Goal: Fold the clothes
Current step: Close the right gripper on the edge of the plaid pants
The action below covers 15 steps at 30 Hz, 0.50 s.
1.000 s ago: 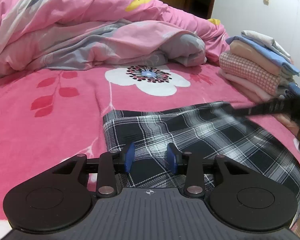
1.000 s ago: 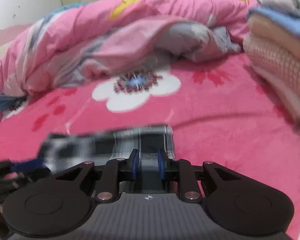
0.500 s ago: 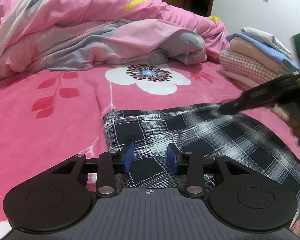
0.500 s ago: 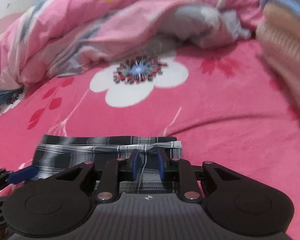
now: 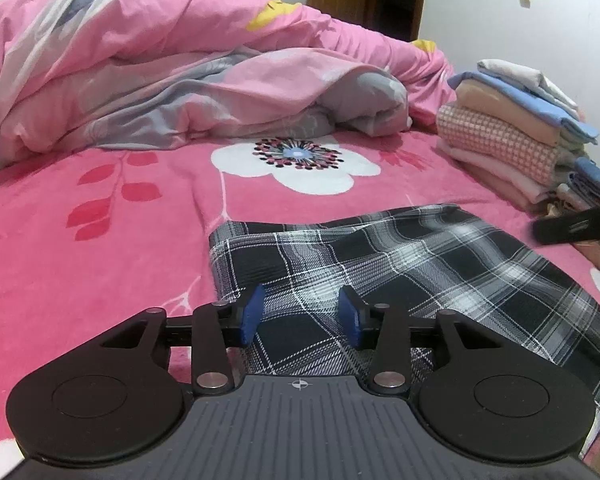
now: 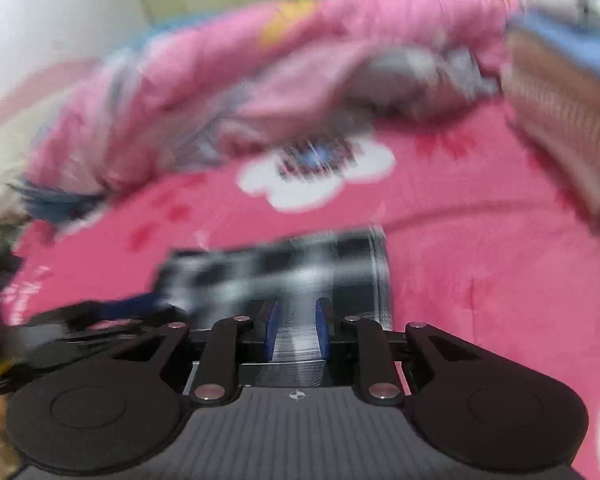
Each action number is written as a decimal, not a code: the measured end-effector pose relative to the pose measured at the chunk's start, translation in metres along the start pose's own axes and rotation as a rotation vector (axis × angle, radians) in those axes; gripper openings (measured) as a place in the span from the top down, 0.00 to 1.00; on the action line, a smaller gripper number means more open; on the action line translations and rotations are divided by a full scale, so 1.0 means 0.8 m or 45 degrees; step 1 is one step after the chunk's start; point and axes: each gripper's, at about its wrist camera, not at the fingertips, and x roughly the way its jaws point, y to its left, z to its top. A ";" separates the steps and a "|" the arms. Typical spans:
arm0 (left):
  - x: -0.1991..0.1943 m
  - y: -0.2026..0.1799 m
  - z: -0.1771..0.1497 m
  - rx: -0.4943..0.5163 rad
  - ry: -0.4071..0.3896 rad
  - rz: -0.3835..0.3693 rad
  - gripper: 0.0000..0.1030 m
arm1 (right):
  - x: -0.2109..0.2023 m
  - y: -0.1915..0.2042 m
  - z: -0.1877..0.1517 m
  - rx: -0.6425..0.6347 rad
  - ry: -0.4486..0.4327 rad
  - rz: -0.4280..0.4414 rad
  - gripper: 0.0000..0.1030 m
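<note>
A folded black-and-white plaid garment (image 5: 400, 276) lies flat on the pink floral bedspread (image 5: 100, 240), with both of your grippers at its near edge.

Your left gripper (image 5: 300, 316) sits low over the garment's left front corner, its blue pads (image 5: 252, 312) spread apart with plaid cloth showing between them and nothing pinched. Your right gripper (image 6: 296, 330) has its blue pads closer together, with a strip of the plaid cloth between them; that view is badly blurred, so you cannot tell whether they actually grip the fabric. In the left view, a dark part of the right gripper enters from the right edge, above the garment's far right side. Behind the garment lies a rumpled pink quilt (image 5: 180, 68). A stack of folded clothes (image 5: 512, 136) sits to the right, near the wall.
</note>
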 end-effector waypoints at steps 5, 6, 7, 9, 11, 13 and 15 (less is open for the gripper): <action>0.002 -0.004 -0.002 0.018 -0.012 0.016 0.53 | 0.017 -0.008 -0.056 -0.085 0.098 -0.075 0.79; 0.002 -0.004 -0.003 0.021 -0.016 0.019 0.52 | 0.023 -0.016 -0.066 -0.074 0.061 -0.065 0.78; 0.002 -0.003 -0.004 0.021 -0.021 0.022 0.52 | 0.019 -0.022 -0.061 -0.008 0.056 -0.045 0.78; 0.001 -0.001 -0.005 0.013 -0.028 0.025 0.49 | 0.002 -0.031 -0.048 0.109 0.049 0.000 0.78; 0.002 0.001 -0.005 0.001 -0.025 0.026 0.46 | -0.022 -0.033 -0.041 0.132 0.011 0.043 0.78; 0.002 0.003 -0.005 -0.012 -0.022 0.027 0.44 | -0.041 -0.028 -0.048 0.107 -0.002 0.070 0.77; 0.003 0.005 -0.005 -0.024 -0.019 0.028 0.41 | -0.036 -0.029 -0.061 0.093 0.039 0.079 0.77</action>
